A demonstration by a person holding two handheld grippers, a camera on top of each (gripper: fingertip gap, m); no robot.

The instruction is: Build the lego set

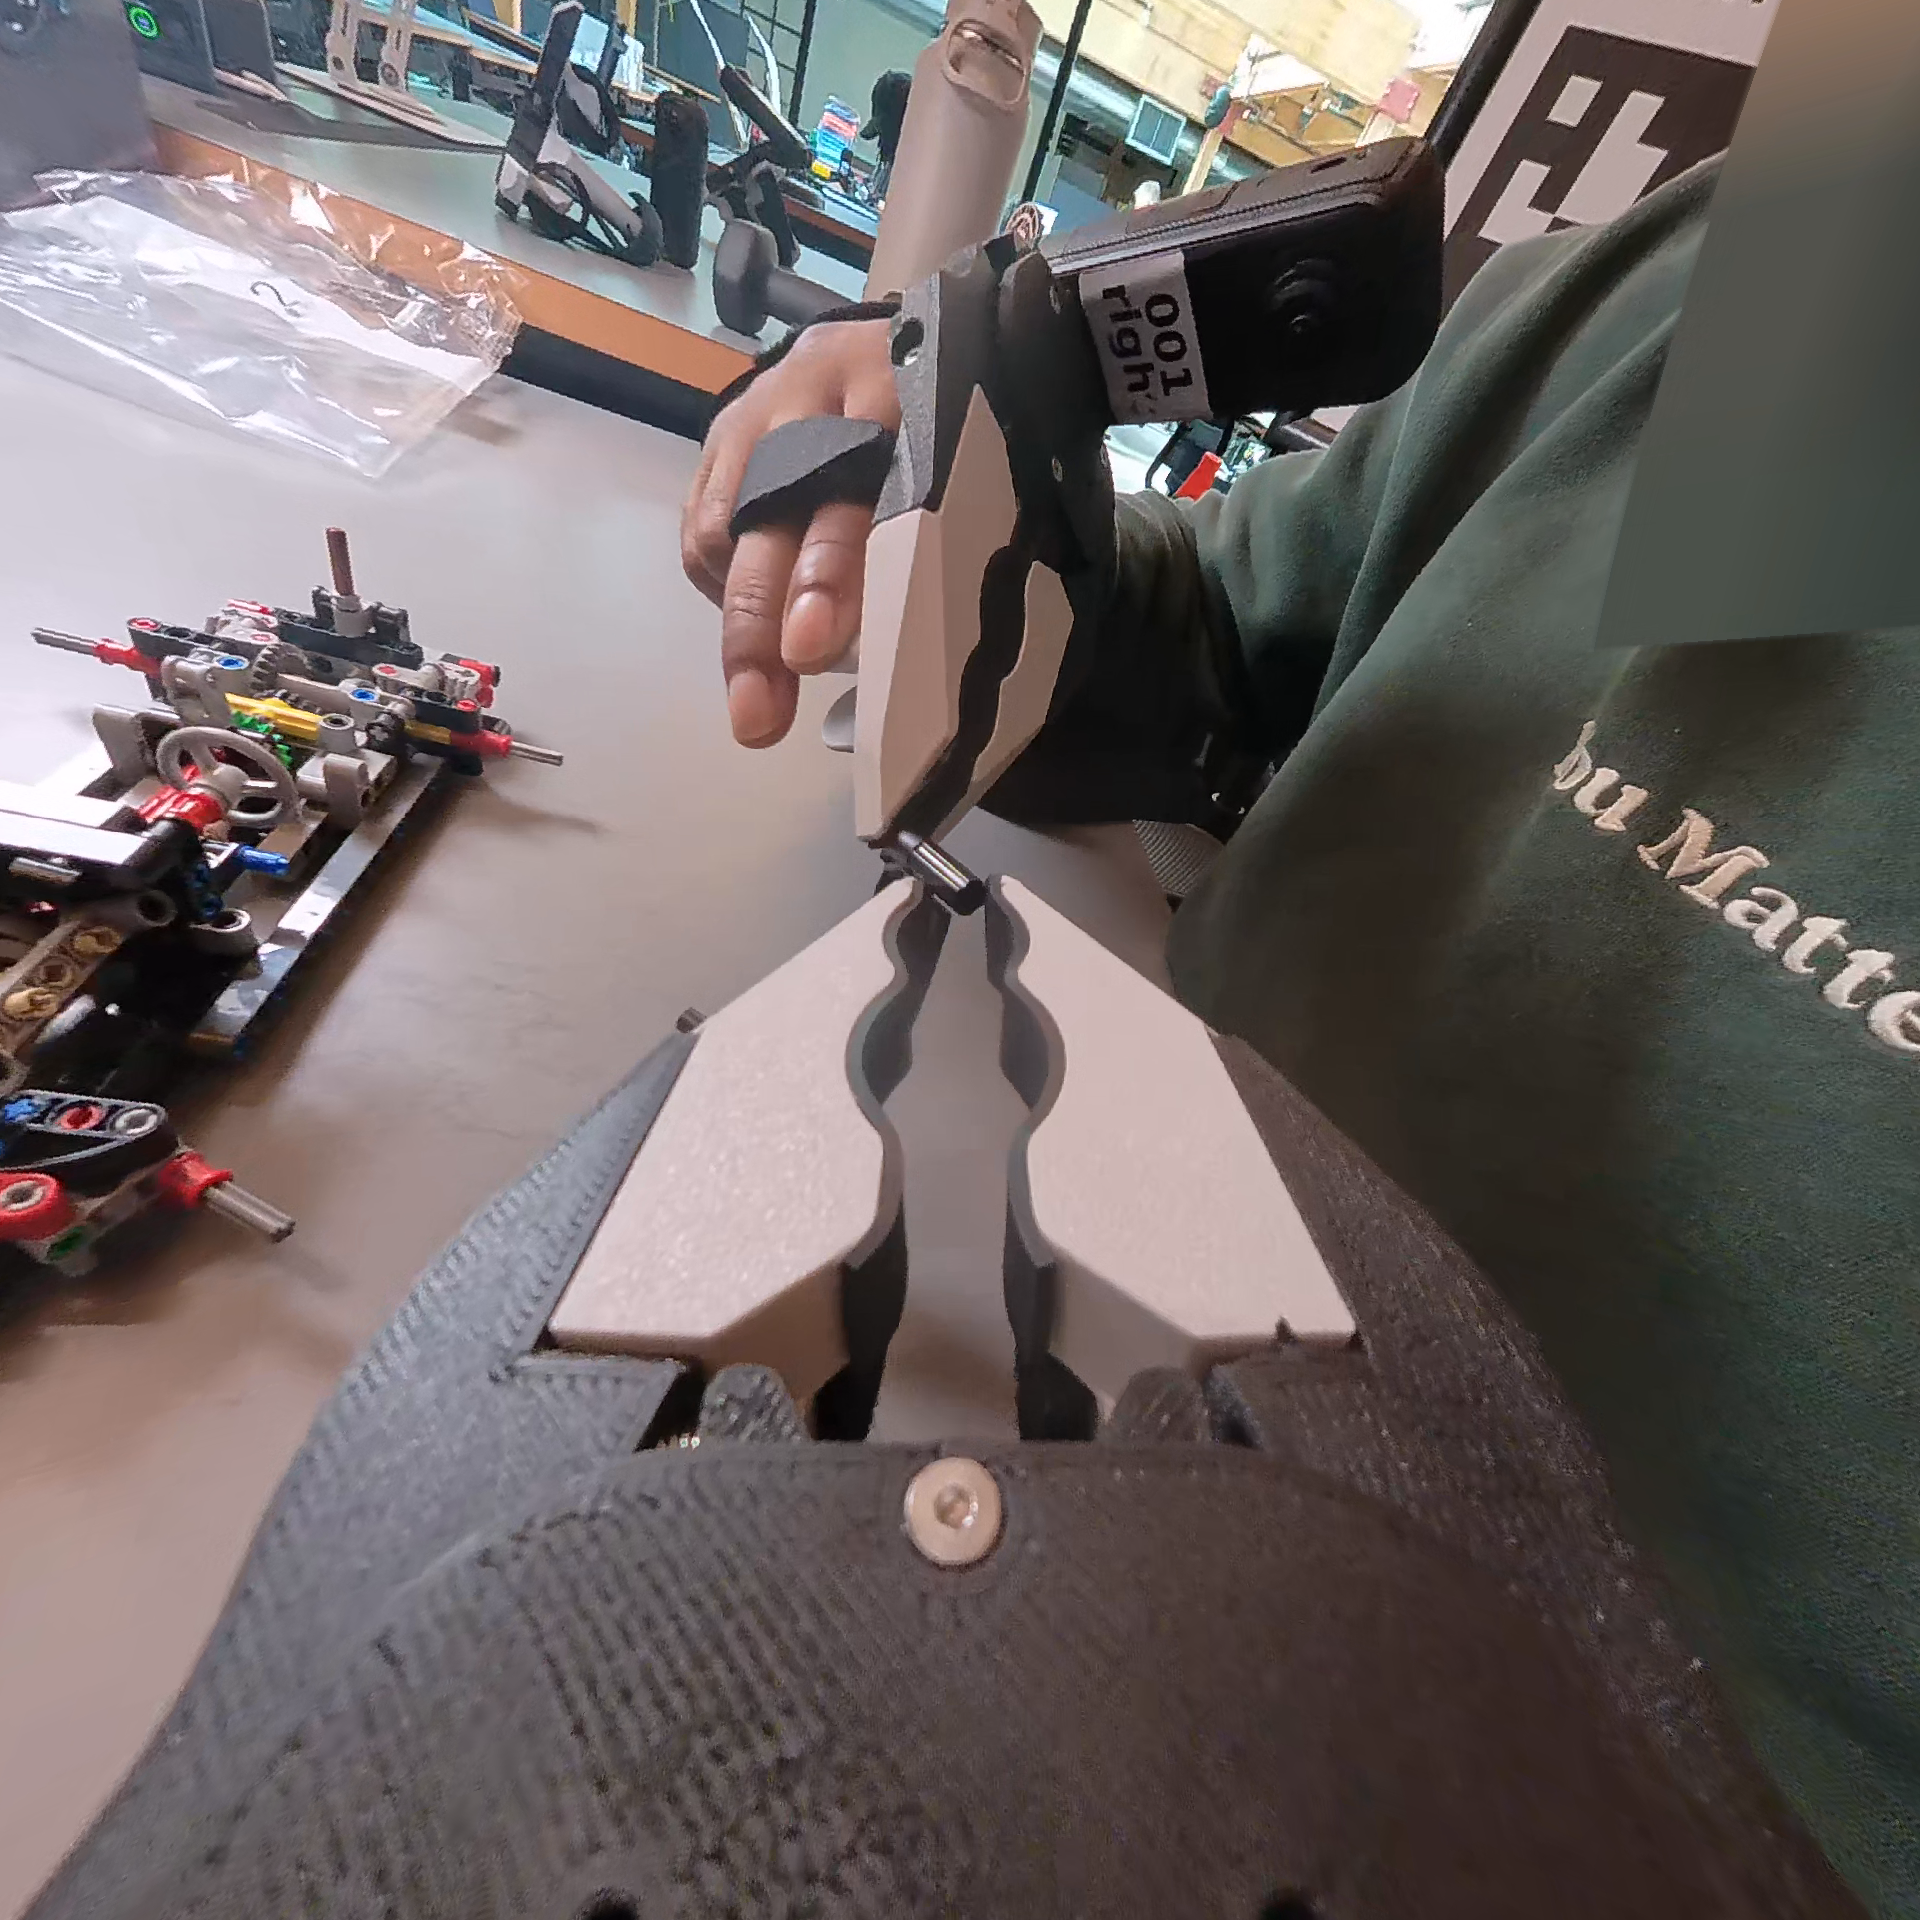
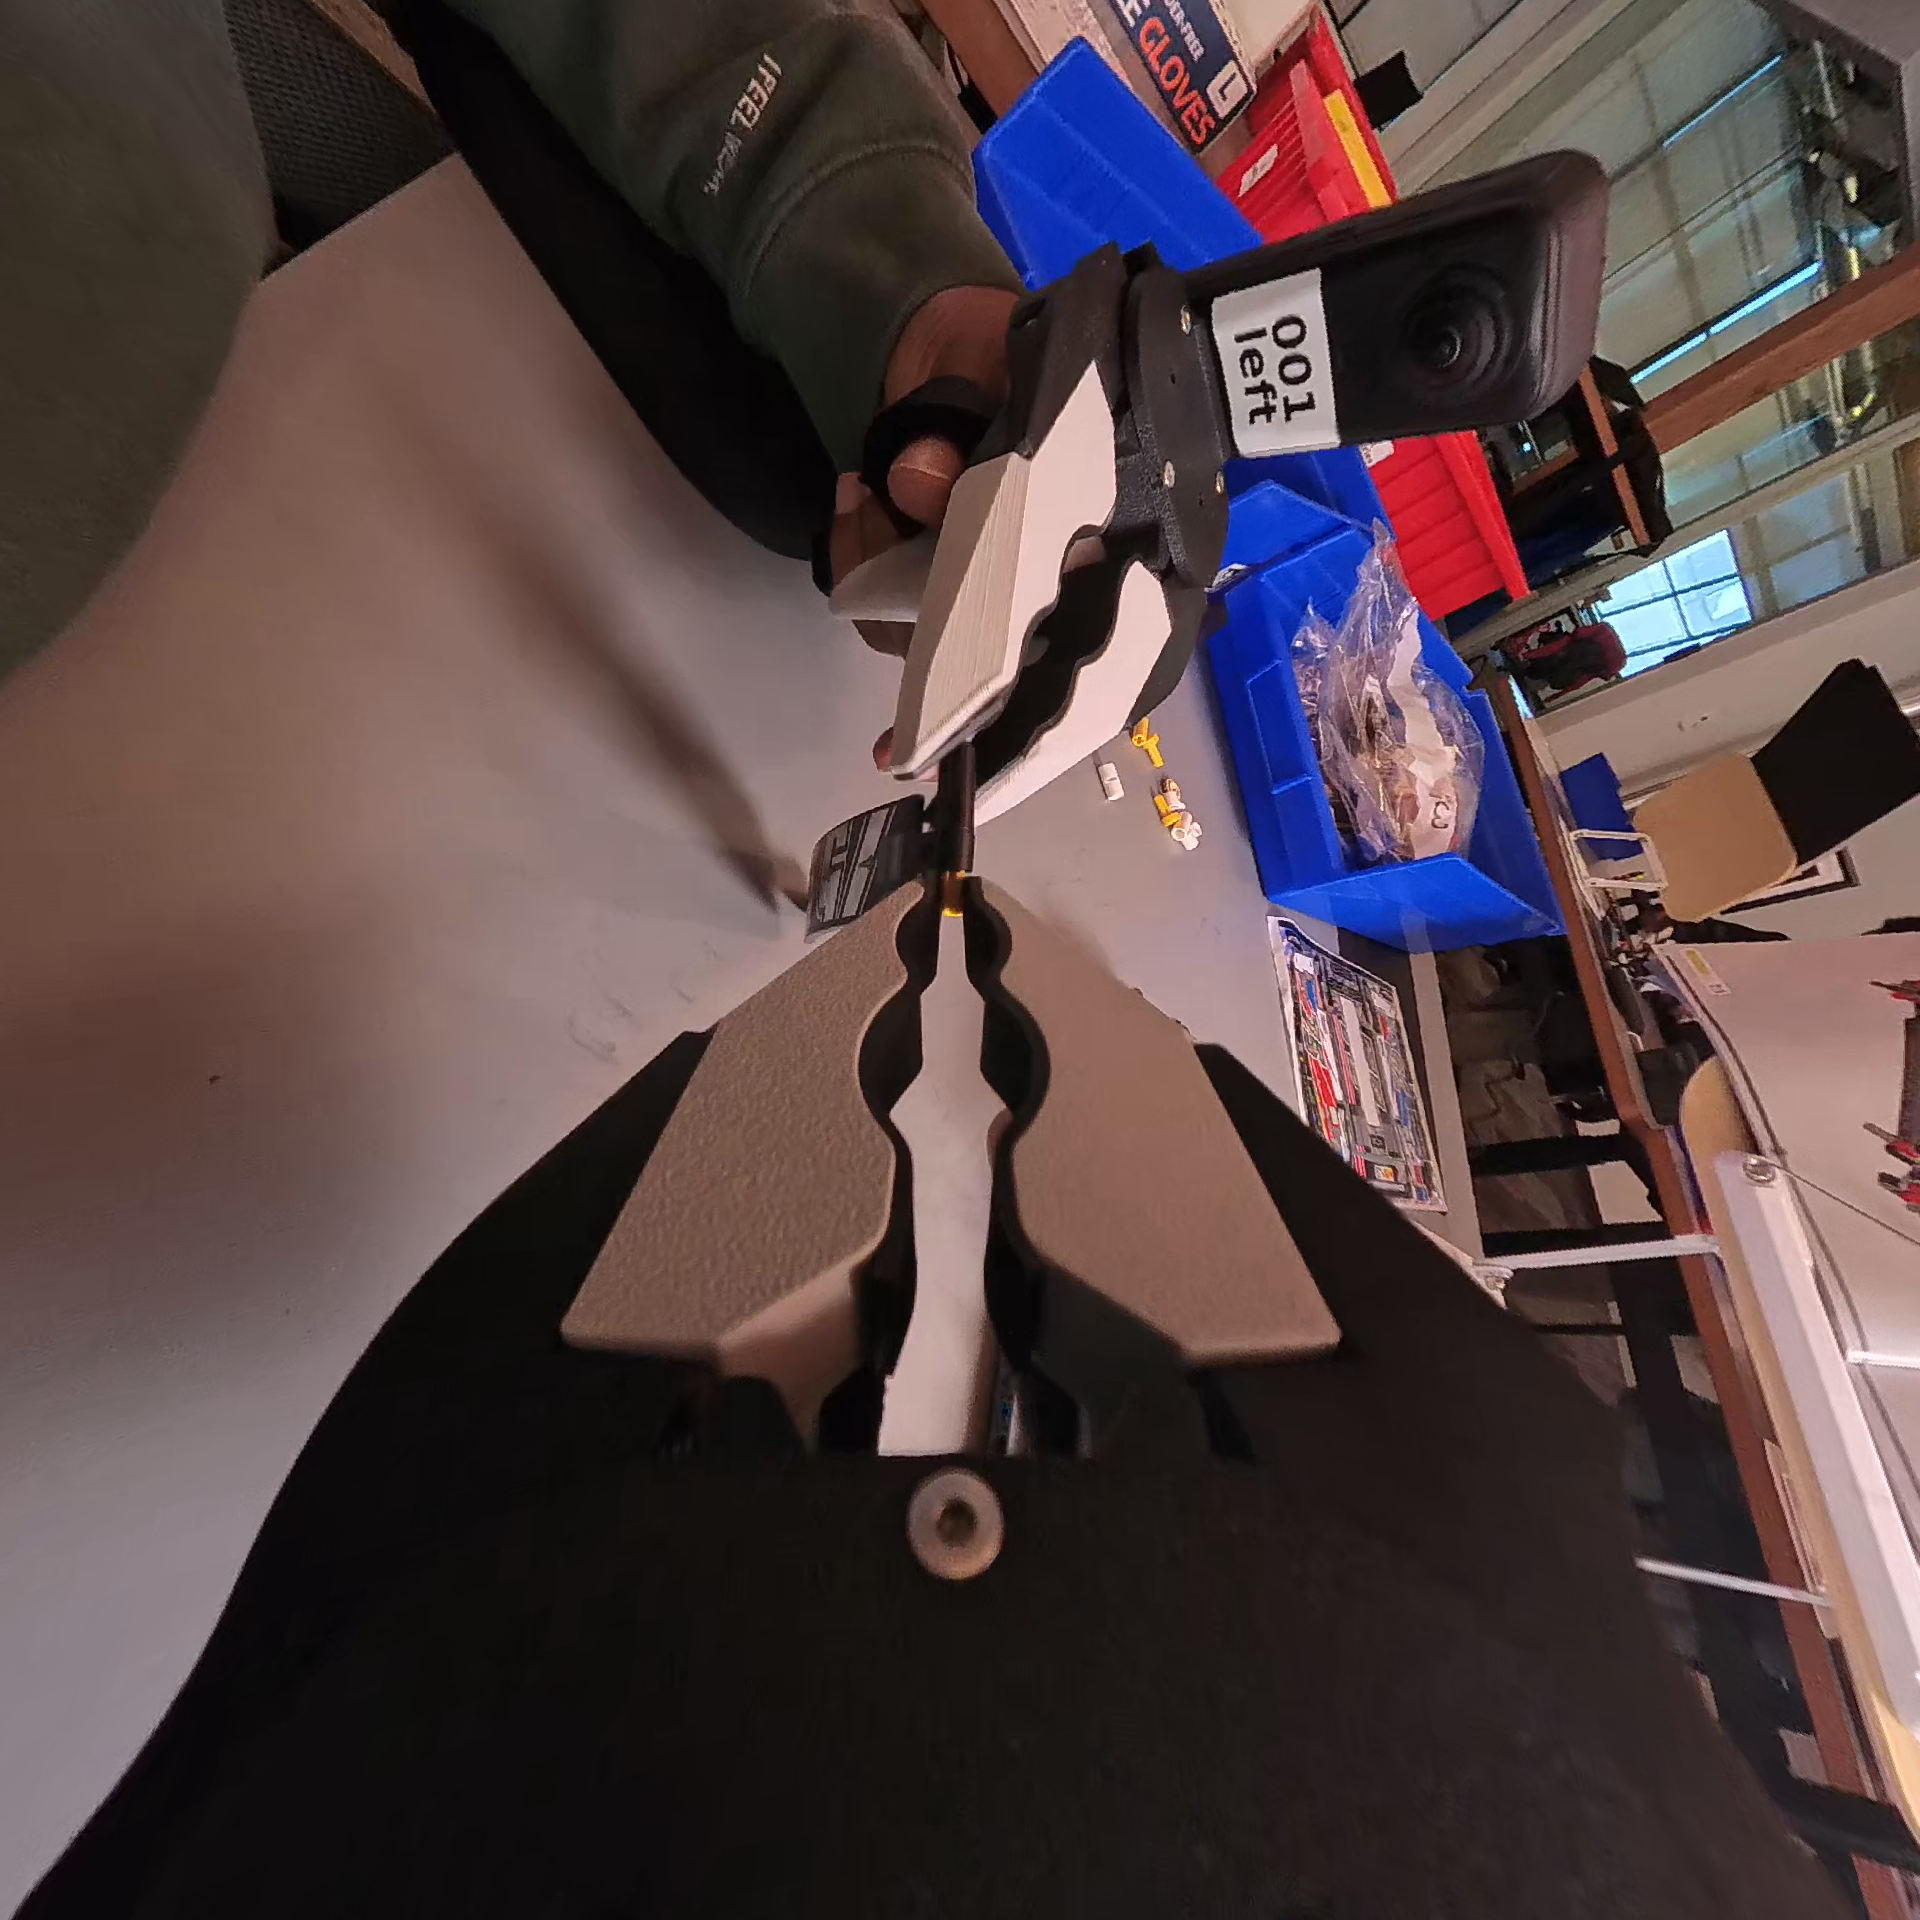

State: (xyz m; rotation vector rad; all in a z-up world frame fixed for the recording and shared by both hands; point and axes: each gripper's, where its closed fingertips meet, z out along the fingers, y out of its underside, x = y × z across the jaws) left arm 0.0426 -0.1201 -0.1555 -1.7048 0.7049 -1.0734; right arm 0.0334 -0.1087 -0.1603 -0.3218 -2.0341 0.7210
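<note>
My left gripper (image 1: 951, 896) and my right gripper (image 1: 902, 831) meet tip to tip above the grey table (image 1: 540, 935). The left gripper is shut on a short black axle (image 1: 935, 868). In the right wrist view the left gripper (image 2: 951, 756) comes down from above with the black axle (image 2: 956, 816). There the right gripper (image 2: 951, 902) is shut on a small orange piece (image 2: 951, 900) at the axle's lower end. The part-built lego chassis (image 1: 260, 748) lies on the table to the left, apart from both grippers.
A smaller lego sub-assembly (image 1: 94, 1174) and a clear plastic bag (image 1: 229, 301) lie left. A black printed panel piece (image 2: 868, 862) sits beside the axle. Blue bins (image 2: 1299, 862), a bag of parts (image 2: 1382, 717), a sticker sheet (image 2: 1361, 1070) and loose small pieces (image 2: 1169, 800) lie right. The grippers are tip to tip, or close to it.
</note>
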